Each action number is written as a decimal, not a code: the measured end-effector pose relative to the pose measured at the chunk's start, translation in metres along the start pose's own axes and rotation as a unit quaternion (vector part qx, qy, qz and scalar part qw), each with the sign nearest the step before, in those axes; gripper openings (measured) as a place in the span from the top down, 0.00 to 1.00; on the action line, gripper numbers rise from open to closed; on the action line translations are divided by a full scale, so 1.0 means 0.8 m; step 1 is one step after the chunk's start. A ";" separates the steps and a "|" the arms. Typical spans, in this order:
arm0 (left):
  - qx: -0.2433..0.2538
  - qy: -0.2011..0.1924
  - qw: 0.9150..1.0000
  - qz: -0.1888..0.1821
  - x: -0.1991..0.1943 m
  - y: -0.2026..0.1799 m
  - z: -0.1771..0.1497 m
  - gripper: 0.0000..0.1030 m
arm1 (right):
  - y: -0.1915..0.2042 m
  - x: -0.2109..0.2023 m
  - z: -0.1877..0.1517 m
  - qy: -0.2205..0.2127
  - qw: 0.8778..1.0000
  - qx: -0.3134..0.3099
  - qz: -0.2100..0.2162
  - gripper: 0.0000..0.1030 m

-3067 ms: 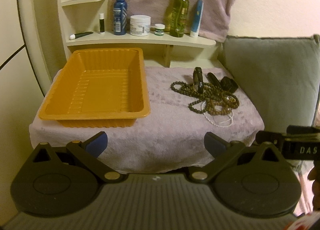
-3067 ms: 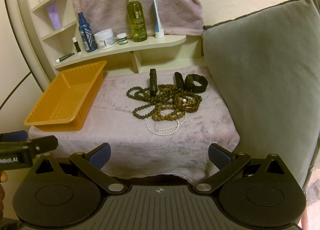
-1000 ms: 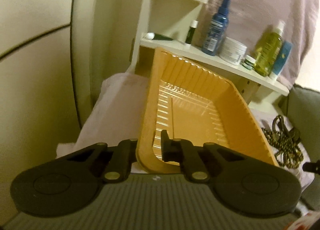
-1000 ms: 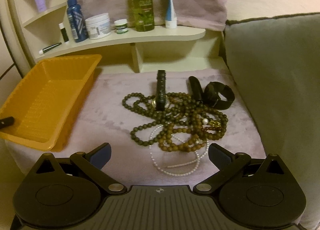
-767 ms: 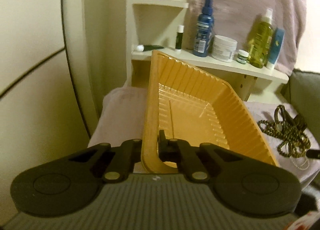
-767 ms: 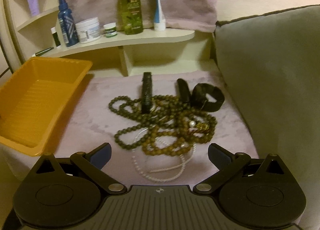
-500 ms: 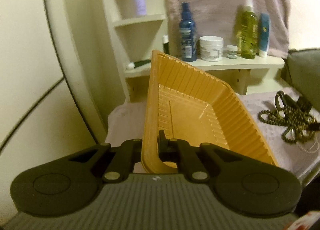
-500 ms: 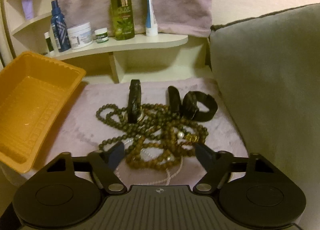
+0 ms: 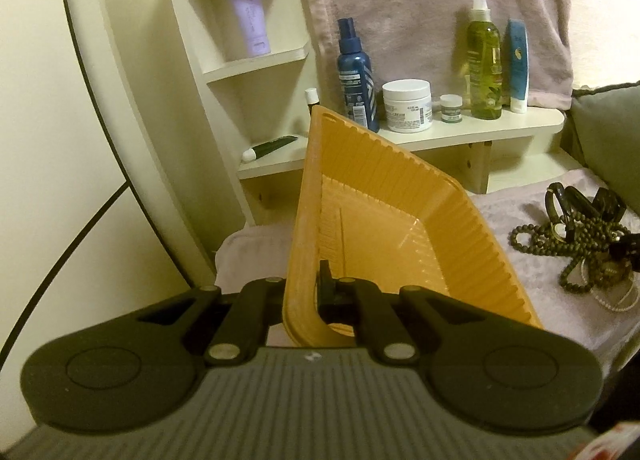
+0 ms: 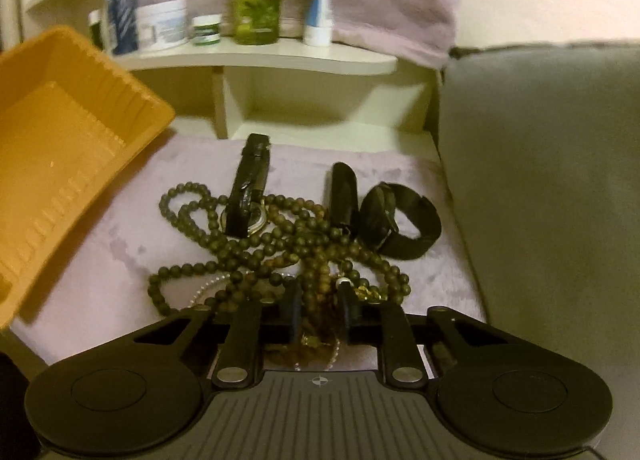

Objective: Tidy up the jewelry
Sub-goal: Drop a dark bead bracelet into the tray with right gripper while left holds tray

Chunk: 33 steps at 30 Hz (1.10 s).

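Left wrist view: low at the tabletop's left end, facing the shelf (image 9: 472, 132), close against the tilted orange tray (image 9: 384, 196). Right wrist view: low, near, directly over the bead necklaces (image 10: 280, 244), facing the same shelf. Shared by the 2 views: tray, necklaces, shelf.

Black tongs (image 9: 303, 292), silver screws, ribbed grey housing

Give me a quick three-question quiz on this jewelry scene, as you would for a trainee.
1. True or false: the orange tray lies flat on the cloth.
2. Which gripper clamps the tray's wall: A left, B right?
3. The right gripper closes around which part of the pile?

Key:
1. False; it is tilted up.
2. A, the left gripper.
3. The brown bead necklace.
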<state>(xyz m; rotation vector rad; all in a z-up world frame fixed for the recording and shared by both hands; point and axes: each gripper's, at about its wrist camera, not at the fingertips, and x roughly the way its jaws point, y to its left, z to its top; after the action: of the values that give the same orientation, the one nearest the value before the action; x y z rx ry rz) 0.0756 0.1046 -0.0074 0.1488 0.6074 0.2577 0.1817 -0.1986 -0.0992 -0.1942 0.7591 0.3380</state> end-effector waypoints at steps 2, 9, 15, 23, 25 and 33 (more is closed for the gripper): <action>-0.001 0.001 1.000 0.001 0.001 0.000 0.000 0.96 | 0.002 -0.003 -0.001 -0.005 1.000 -0.006 -0.003 0.93; -0.005 0.002 1.000 0.000 0.001 0.000 0.000 0.96 | -0.006 -0.027 0.014 -0.038 0.999 0.012 0.001 0.93; -0.008 0.002 1.000 -0.002 0.001 0.001 0.000 0.95 | -0.001 -0.069 0.047 -0.092 0.994 0.039 0.049 0.93; -0.014 0.003 1.000 -0.007 0.001 0.004 -0.003 0.95 | 0.073 -0.092 0.092 -0.118 0.973 0.032 0.197 0.93; -0.015 0.003 1.000 -0.008 0.001 0.004 -0.004 0.95 | 0.101 -0.082 0.093 -0.108 0.966 0.025 0.234 0.93; -0.019 0.004 1.000 -0.010 0.000 0.006 -0.006 0.95 | 0.166 -0.022 0.077 -0.029 0.951 0.010 0.308 0.93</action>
<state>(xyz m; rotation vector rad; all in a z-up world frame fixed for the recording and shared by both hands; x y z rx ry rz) 0.0719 0.1096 -0.0106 0.1041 0.6108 0.2499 0.1603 -0.0616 -0.0496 0.0807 0.7529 0.9248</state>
